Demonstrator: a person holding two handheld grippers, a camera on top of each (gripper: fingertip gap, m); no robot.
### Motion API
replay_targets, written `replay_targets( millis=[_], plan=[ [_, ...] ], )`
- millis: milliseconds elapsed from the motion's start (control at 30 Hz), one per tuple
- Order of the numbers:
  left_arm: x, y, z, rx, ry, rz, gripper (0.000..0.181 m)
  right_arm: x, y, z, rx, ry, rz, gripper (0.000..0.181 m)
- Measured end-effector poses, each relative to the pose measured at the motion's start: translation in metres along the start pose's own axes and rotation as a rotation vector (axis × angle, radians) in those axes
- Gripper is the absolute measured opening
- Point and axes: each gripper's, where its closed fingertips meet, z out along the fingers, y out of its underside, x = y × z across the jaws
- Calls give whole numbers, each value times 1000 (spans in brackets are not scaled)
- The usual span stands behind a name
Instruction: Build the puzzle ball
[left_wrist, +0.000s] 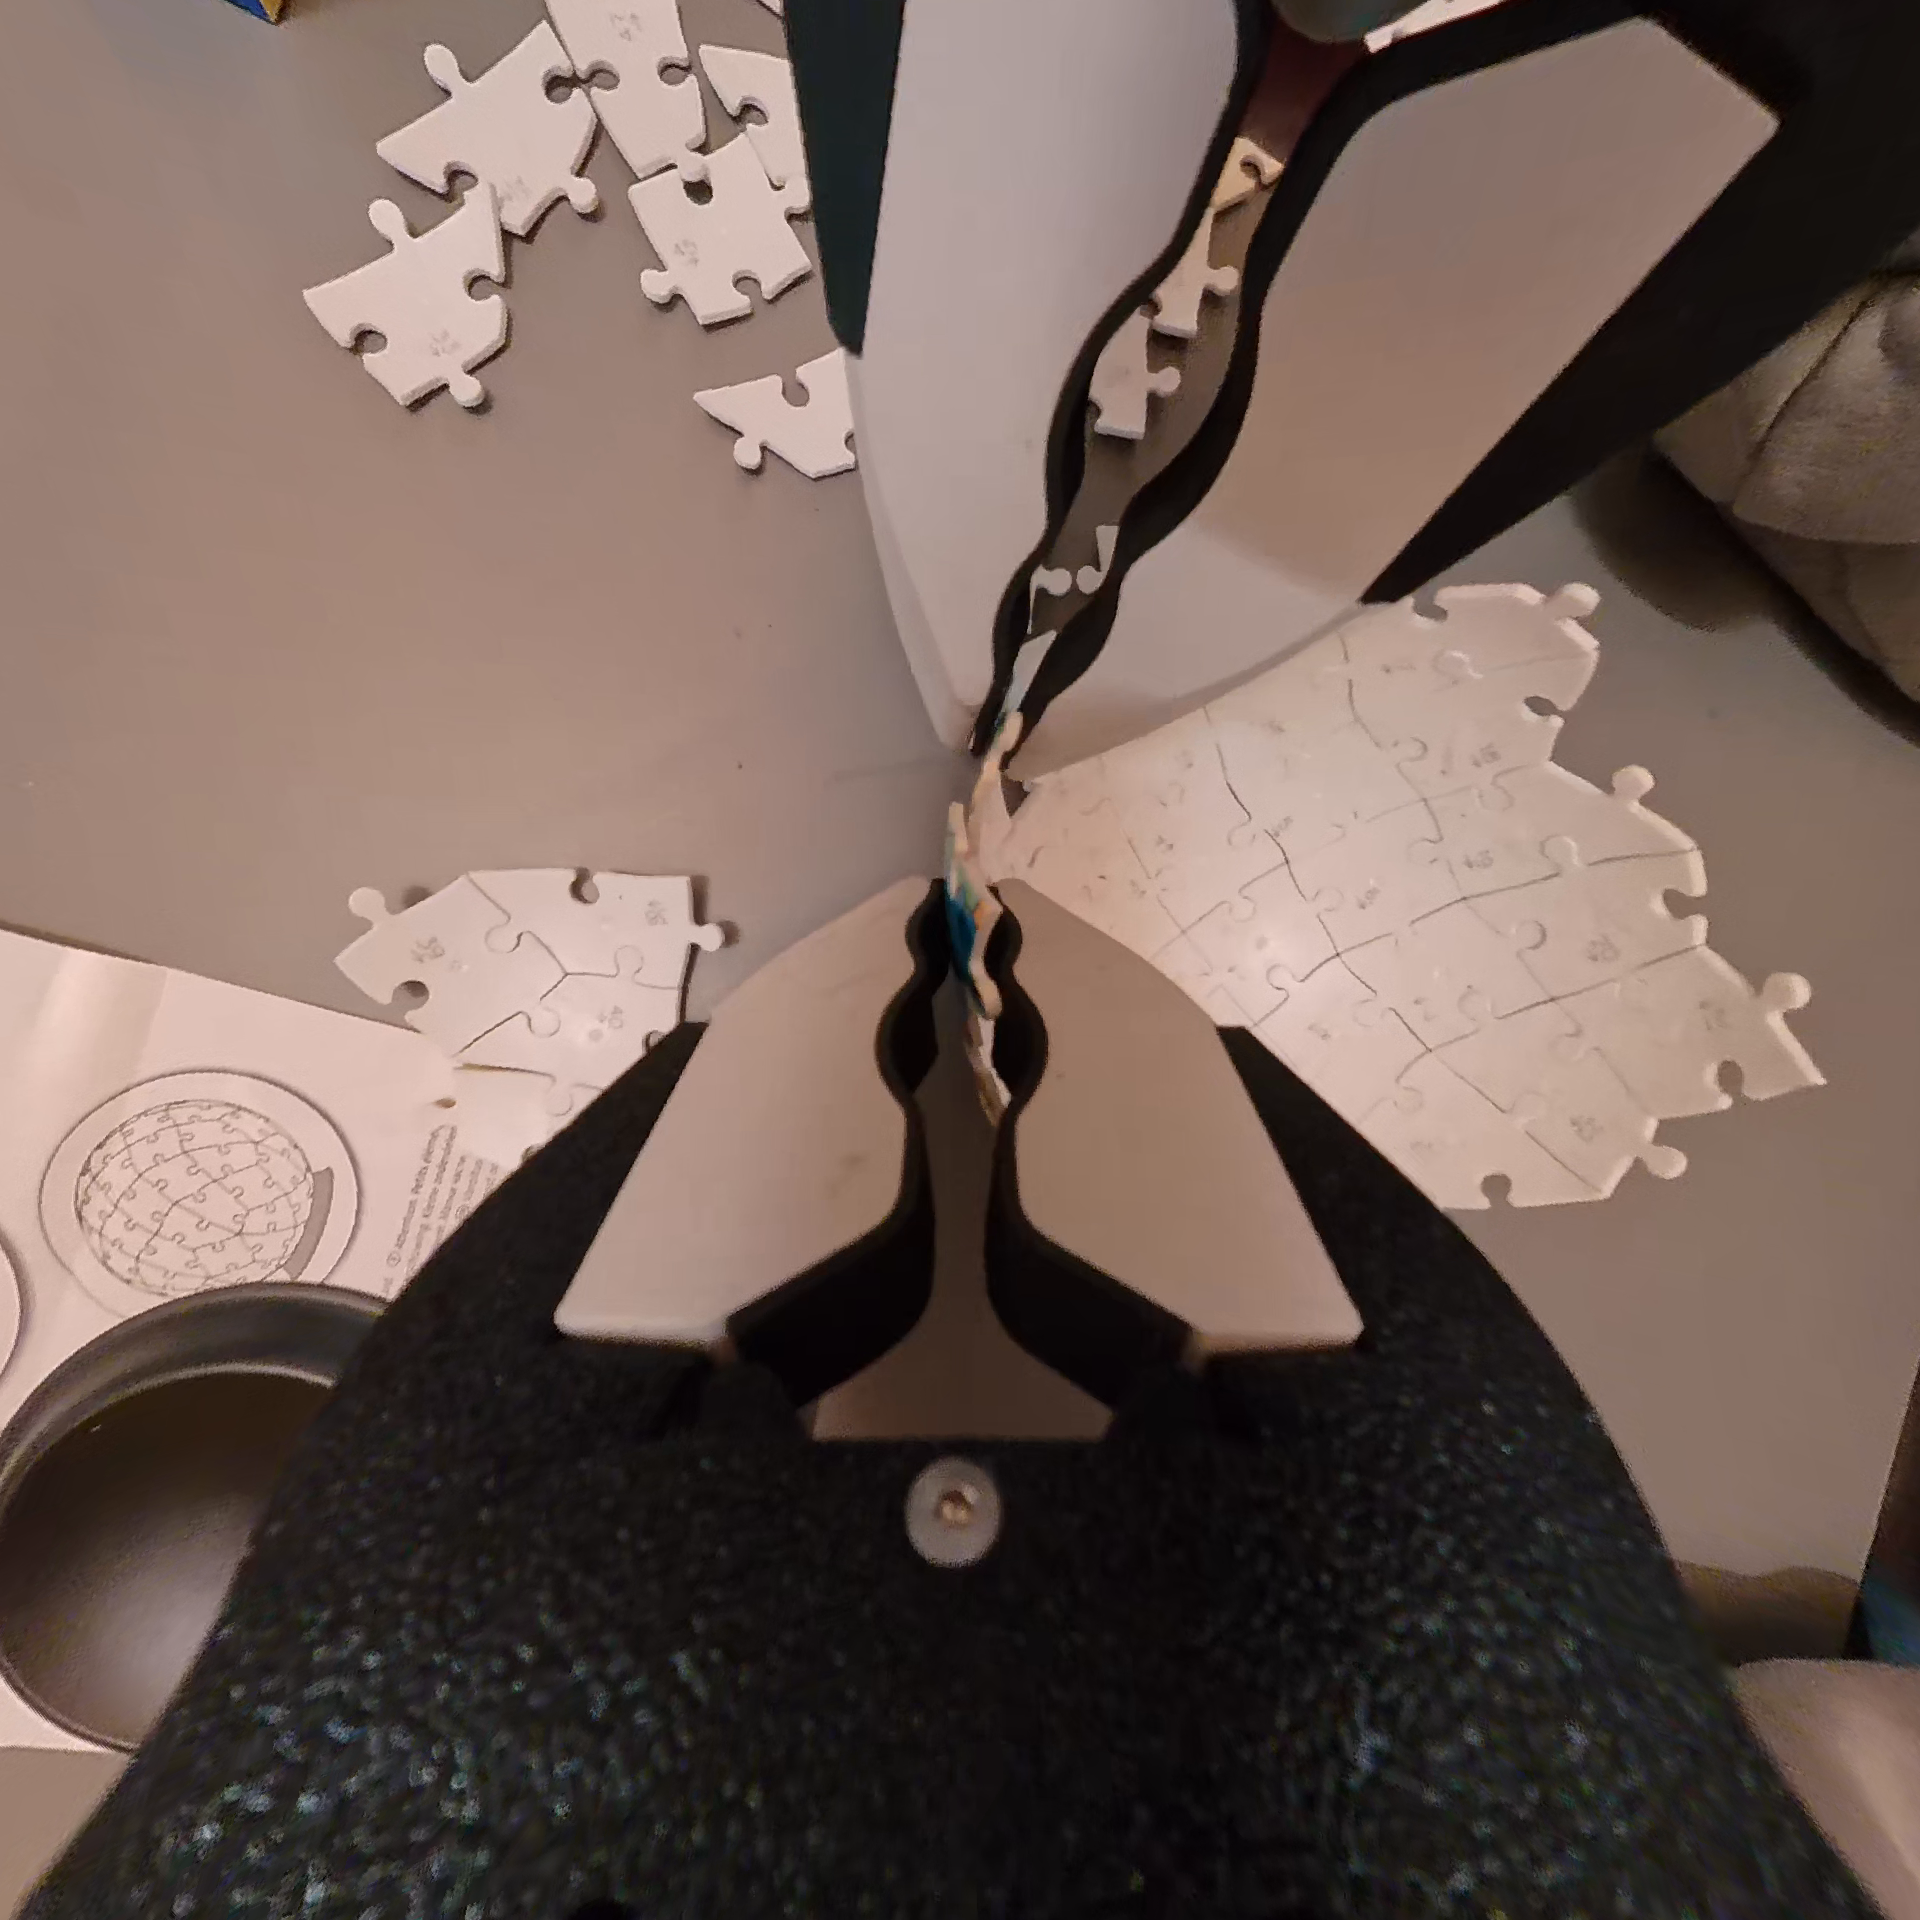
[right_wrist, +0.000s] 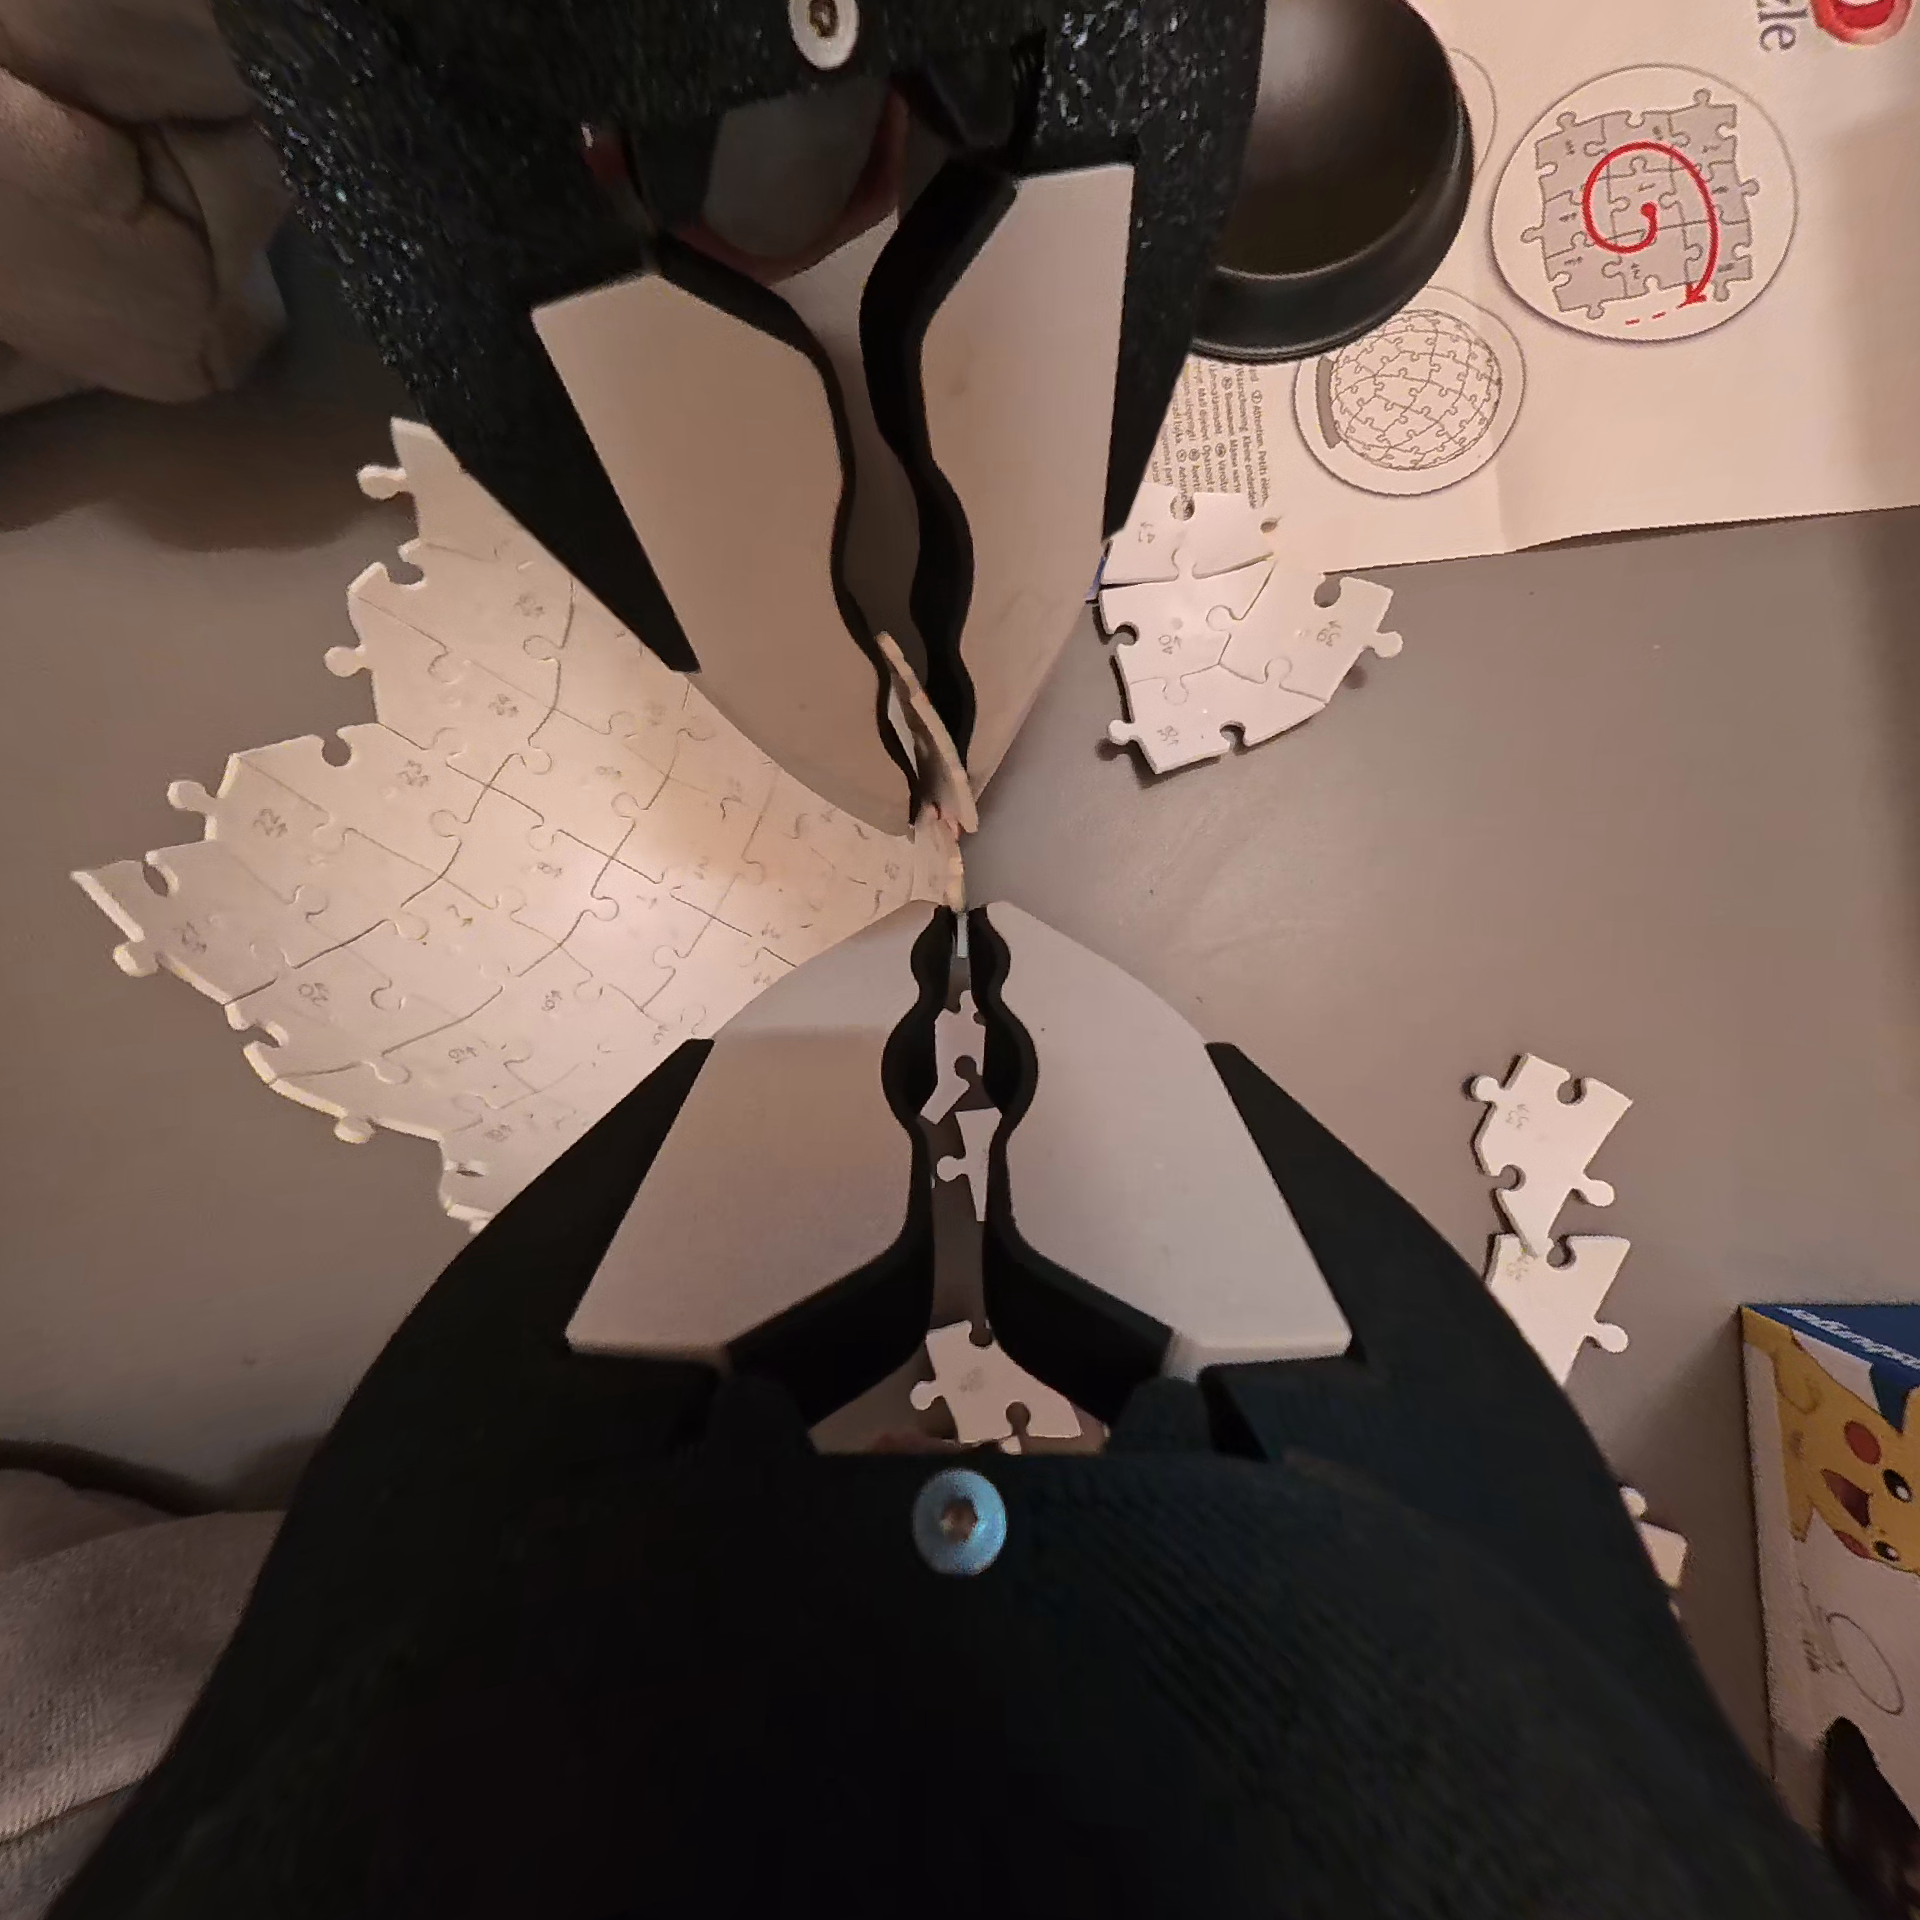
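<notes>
A curved white shell of joined puzzle pieces (left_wrist: 1403, 883) lies face down on the grey table; it also shows in the right wrist view (right_wrist: 468, 862). My two grippers meet tip to tip at its pointed corner. My left gripper (left_wrist: 971, 899) is shut on a puzzle piece (left_wrist: 966, 940) held edge-on, its printed blue side just showing; the right wrist view shows this gripper (right_wrist: 940, 805) from above. My right gripper (right_wrist: 961, 916) is shut on a thin edge at the shell's corner, and appears at the top of the left wrist view (left_wrist: 997, 727).
A small joined cluster of pieces (left_wrist: 540, 956) (right_wrist: 1236, 644) lies beside an instruction sheet (left_wrist: 208, 1091) (right_wrist: 1714, 416) and a dark round stand (left_wrist: 135, 1475) (right_wrist: 1340, 208). Loose white pieces (left_wrist: 499, 208) (right_wrist: 1548, 1143) are scattered. A printed box (right_wrist: 1829, 1507) stands at the right. Grey cloth (left_wrist: 1818, 468) borders the table. Both grippers' tips are close together, under 4 cm apart.
</notes>
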Motion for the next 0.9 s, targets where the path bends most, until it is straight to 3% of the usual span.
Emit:
replay_targets(
  millis=[633, 900],
  plan=[
    [0, 1, 0, -7, -31, 34, 6, 1, -6, 1, 14, 8, 28, 3],
    [1, 1, 0, -10, -35, 41, 6, 2, 3, 3, -53, 28, 10, 4]
  ],
)
